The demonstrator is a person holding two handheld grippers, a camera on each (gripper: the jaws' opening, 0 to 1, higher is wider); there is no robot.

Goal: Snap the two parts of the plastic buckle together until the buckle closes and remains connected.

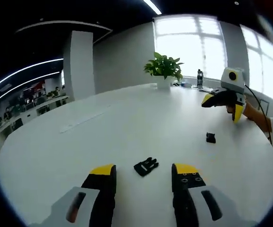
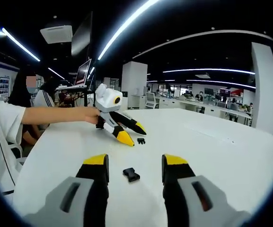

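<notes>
1. Pronged buckle part (image 1: 146,166): black, lies flat on the white tabletop (image 1: 127,118), just beyond the tips of the left tongs (image 1: 145,174), between their jaw lines.
2. Socket buckle part (image 2: 131,174): black, lies on the tabletop between the jaw tips of the right tongs (image 2: 131,166). In the left gripper view it sits well apart from the pronged part, to the right (image 1: 211,137).
3. The two parts are separate, not joined.
4. Left tongs: jaws apart, holding nothing.
5. Right tongs: jaws apart, holding nothing, above the tabletop.
6. Container: a white pot holds a green plant (image 1: 164,66) at the far tabletop edge; a bottle (image 1: 199,78) stands beside it.
</notes>
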